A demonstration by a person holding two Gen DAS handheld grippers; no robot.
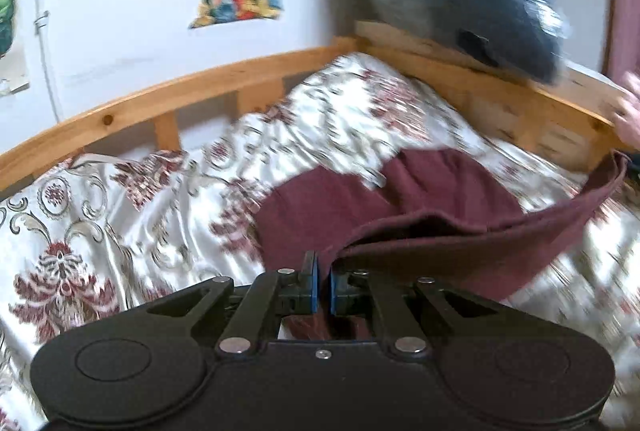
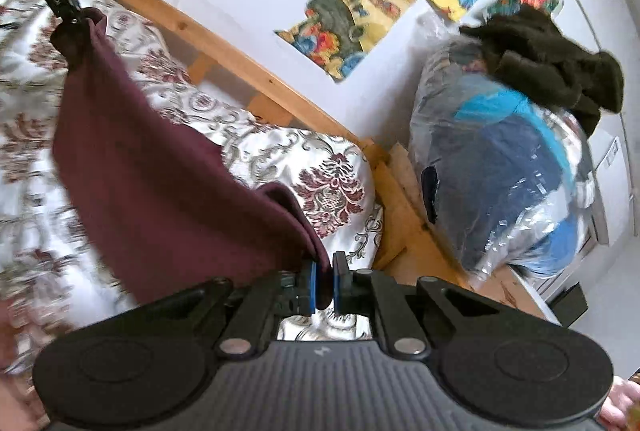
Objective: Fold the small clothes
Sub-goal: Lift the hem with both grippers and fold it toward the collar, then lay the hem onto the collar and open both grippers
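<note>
Left tool (image 1: 323, 285) and right tool (image 2: 324, 285) each clamp an edge of the maroon garment (image 2: 160, 199), stretched above the bed (image 1: 120, 191); plastic bag (image 2: 504, 183) holds clothes.

We see the garment (image 1: 400, 215) hanging between the left gripper (image 1: 323, 289) and the right gripper (image 2: 324, 285), its lower part lying on the bedspread (image 1: 120, 199). The bed frame (image 1: 200, 83) runs behind the bedspread against the wall (image 1: 120, 11), where pictures (image 2: 352, 15) hang. A plastic bag (image 2: 500, 191) sits beyond the frame's corner, with a dark cloth (image 2: 552, 67) on top.
</note>
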